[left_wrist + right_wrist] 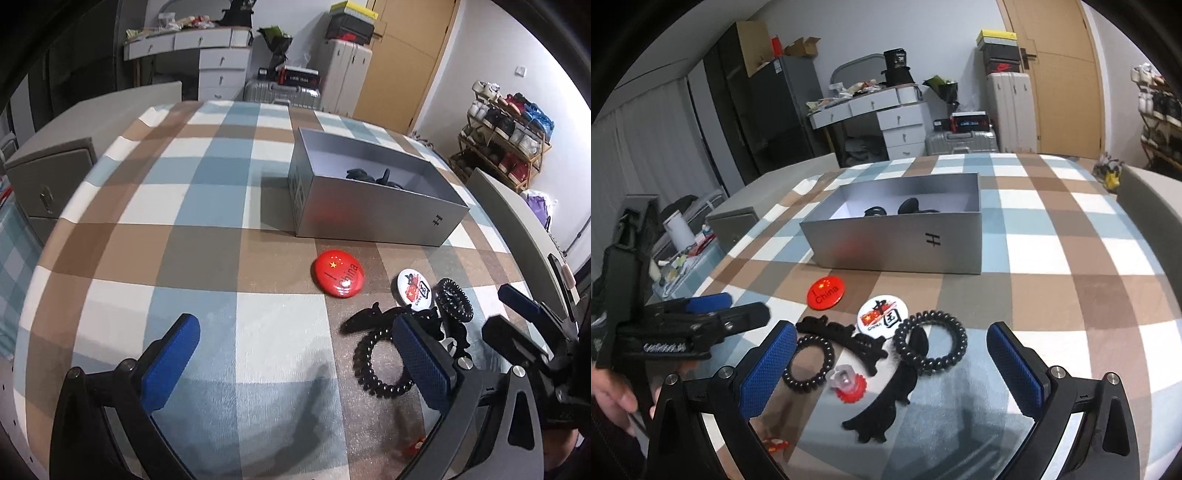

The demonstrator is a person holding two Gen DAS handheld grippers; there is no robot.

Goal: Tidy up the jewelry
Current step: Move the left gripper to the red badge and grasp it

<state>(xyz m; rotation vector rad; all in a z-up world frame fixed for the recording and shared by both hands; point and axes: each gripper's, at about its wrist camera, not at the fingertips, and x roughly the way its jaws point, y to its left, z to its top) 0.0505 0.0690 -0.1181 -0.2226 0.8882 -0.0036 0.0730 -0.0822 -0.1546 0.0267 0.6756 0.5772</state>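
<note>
Both grippers are held with fingers spread apart and empty — the left gripper (295, 363) above bare checked cloth (207, 206), the right gripper (892, 363) above the clutter. Two black coil hair ties (930, 341), black clips (846, 341) and two badges (826, 291) lie before the open silver box (901, 242) — dark pieces are seen inside.

Two wrist fisheyes looking low across the plaid-clothed table (229, 192)

Both are facing the far edge from just above the near edge, the left one sitting left of the right; both are sharing the open grey cardboard box (373, 218) (901, 240), round red badge (339, 272) (826, 291) and black coil hair ties (930, 341).
</note>
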